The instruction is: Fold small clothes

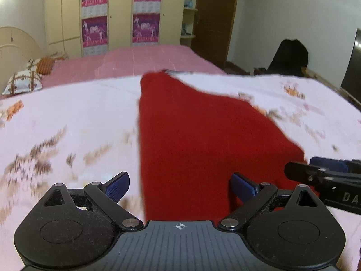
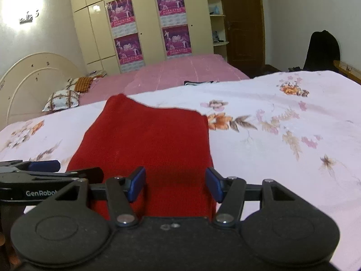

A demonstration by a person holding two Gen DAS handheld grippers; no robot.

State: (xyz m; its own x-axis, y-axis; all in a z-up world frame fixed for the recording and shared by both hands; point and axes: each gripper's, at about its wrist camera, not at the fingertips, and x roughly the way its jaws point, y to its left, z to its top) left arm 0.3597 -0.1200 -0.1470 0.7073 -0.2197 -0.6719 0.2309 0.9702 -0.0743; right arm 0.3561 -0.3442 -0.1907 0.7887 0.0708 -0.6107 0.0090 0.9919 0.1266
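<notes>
Red garment (image 2: 144, 140): lies flat on the floral sheet (image 2: 270, 146) of the bed, near edge toward you. Soft, light knit, likely limp; pinch it at the near corners. Left tongs (image 1: 180, 187) and right tongs (image 2: 176, 185): both spread, over that near edge, holding nothing.

The left black two-finger gripper with blue rubber pads (image 1: 180, 186) is held low and level, its jaws spread wide apart with nothing between them. The right black two-finger gripper with blue pads (image 2: 176, 184) sits just beside it, pointing the same way, jaws likewise parted and gripping nothing. Each one's fingers reach into the edge of the other's wrist view.
</notes>
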